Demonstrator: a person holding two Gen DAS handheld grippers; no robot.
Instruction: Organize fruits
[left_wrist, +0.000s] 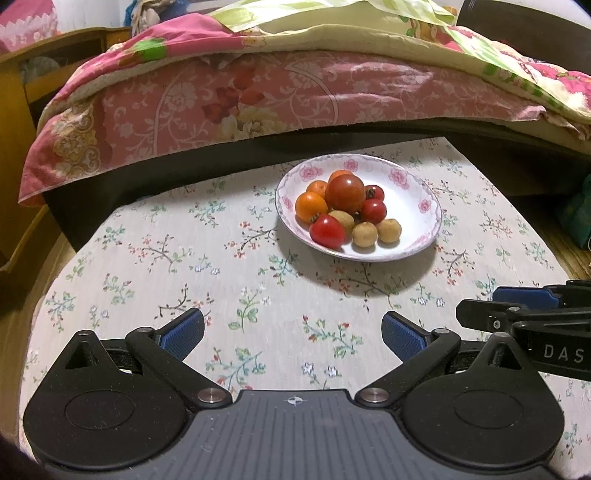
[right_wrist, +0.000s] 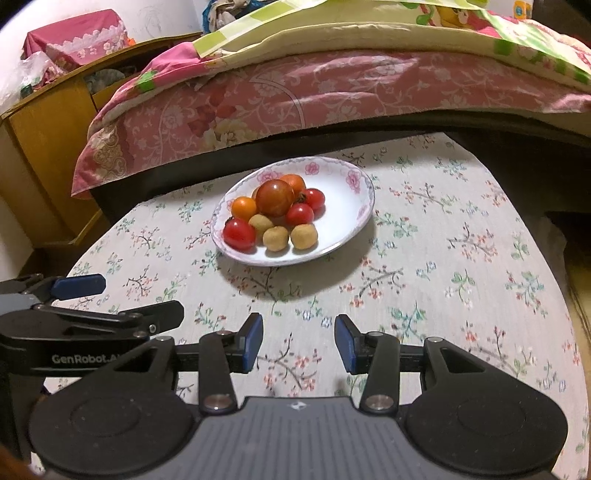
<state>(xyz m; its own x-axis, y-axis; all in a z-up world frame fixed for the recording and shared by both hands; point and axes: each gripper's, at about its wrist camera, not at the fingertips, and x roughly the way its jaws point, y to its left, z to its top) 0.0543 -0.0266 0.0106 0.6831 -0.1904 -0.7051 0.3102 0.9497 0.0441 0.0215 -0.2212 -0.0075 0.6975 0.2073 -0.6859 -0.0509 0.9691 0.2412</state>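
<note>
Near the middle of both frames, the fruits (left_wrist: 347, 208) are seen heaped toward the left of the flowered plate (left_wrist: 417, 184), while the left gripper (left_wrist: 291, 334) and right gripper (right_wrist: 299, 345) are held empty, jaws spread, low over the tablecloth (left_wrist: 147, 266), apparently so that a reach can be lined up.

Plate (left_wrist: 402, 218): glossy glazed ceramic
Tomatoes (left_wrist: 345, 192): smooth, shiny skins
Desk cloth (left_wrist: 184, 266): matt woven fabric
Left tool pads (left_wrist: 183, 334): ribbed blue rubber
Cabinet (right_wrist: 40, 147): smooth wood

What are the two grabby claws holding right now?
Nothing. The left gripper and right gripper are both open over the tablecloth, and all the fruit sits in the plate.
</note>
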